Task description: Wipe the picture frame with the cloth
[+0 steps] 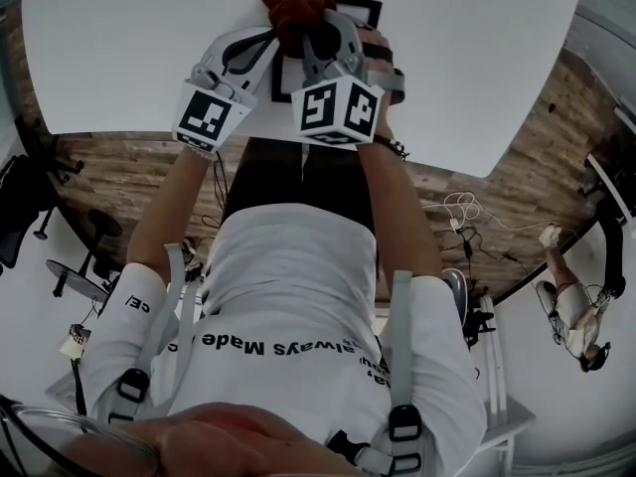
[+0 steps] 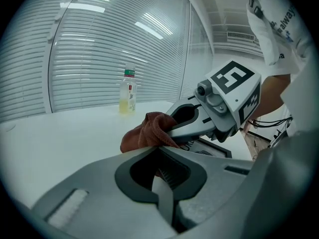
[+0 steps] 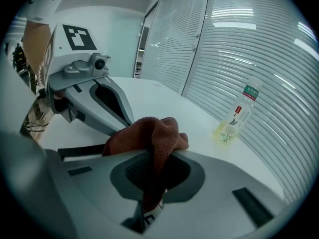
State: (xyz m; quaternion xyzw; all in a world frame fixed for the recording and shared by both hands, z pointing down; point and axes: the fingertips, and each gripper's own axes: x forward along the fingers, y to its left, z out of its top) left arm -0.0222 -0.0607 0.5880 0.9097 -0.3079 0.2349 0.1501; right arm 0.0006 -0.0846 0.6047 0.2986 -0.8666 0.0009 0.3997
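Writing first. The shirt [image 1: 298, 296] reads "always Made" across the chest, upside down in the head view, and "CE" on the sleeve. The bottle [image 3: 237, 116] has a red-and-green label whose print is too small for me to read, with a white flower drawn lower down. A white tag [image 3: 149, 216] hangs from the cloth's tail and bears one dark letter that I cannot make out. Each marker cube [image 1: 338, 110] shows black-and-white square patterns.

Right gripper [image 3: 154, 152]: clamped on the cloth [image 3: 149, 131]. A fold drops through the hollow between its ribbed pads, and the rest is bunched over the tips.

Left gripper [image 2: 159, 150]: jaws drawn together. The cloth's near edge is pinched at the tips, and a dark red sliver shows in the hollow behind them. The tips of the two grippers meet at the same bundle.

Materials:
- The cloth is rust-brown with a nubby terry weave, and it is crumpled into a lump.
- The gripper shells are matte grey moulded plastic with black-lined oval openings.
- The picture frame [image 1: 364, 10] is black, flat and rectangular. It lies on the white table [image 1: 477, 58] directly beneath the cloth and both sets of jaws. The cloth and grippers cover much of it.
- The bottle is clear plastic with a green cap and pale yellow liquid inside. It stands upright, well apart from the frame, near the window blinds [image 2: 99, 49], which have horizontal white slats.
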